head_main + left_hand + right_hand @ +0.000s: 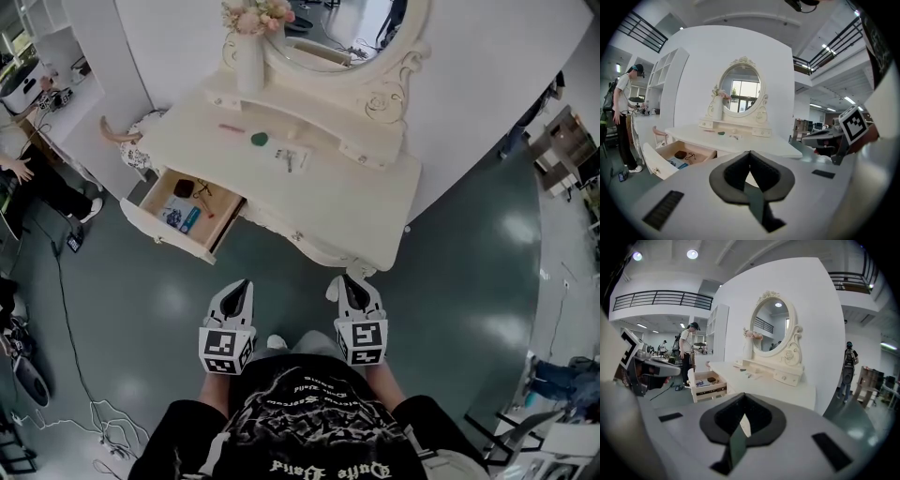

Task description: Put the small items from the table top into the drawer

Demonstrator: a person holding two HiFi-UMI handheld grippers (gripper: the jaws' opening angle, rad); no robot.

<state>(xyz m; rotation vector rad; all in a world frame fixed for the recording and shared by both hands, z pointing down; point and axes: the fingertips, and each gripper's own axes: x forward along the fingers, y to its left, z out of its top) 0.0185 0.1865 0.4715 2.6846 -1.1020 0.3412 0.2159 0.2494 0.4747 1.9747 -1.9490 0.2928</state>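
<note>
A cream dressing table stands ahead of me, a stretch of floor away. On its top lie a pink stick, a green round item and a small metal piece on a card. The drawer at its left is pulled out, with a dark item and a blue item inside. My left gripper and right gripper hover side by side over the floor, short of the table, both shut and empty. In the gripper views the left gripper and right gripper show their jaws meeting with nothing between.
An oval mirror and a vase of flowers stand at the table's back. A stool sits at its left end. A person stands at far left, cables trail on the floor, and another person stands to the right.
</note>
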